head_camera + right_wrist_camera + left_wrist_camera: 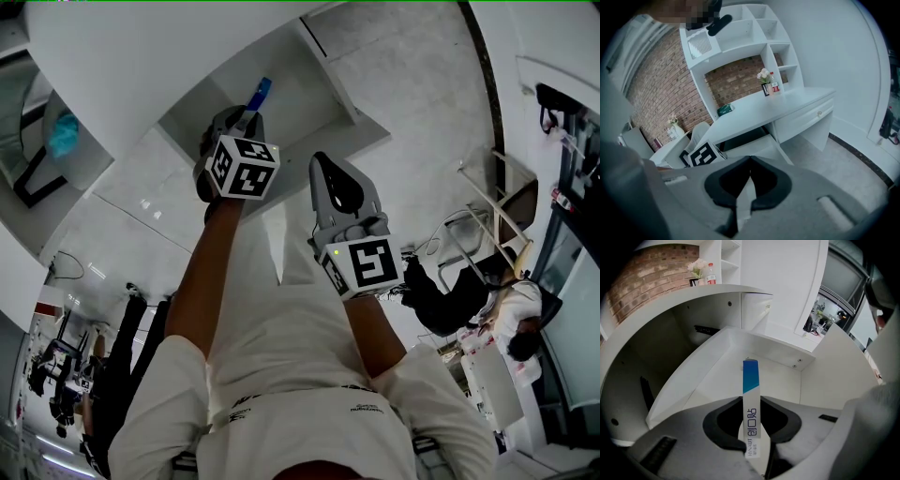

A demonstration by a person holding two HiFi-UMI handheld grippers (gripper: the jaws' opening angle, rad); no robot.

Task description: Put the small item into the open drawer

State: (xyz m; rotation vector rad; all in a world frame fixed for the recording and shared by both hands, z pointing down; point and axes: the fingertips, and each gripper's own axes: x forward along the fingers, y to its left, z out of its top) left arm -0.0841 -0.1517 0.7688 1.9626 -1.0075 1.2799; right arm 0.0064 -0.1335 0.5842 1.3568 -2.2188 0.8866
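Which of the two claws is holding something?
The left gripper: a slim blue-and-white packet is clamped between its jaws. The right gripper is shut on nothing.

Both arms reach forward. The bare left forearm [192, 291] runs up to the left gripper [246, 120], which tips steeply down. Its jaws are pinched on a thin blue-and-white packet [750, 380] that stands up between them. The right forearm [373, 323] carries the right gripper [328, 173] just beside it, angled down more gently, with its jaw tips together and nothing between them.
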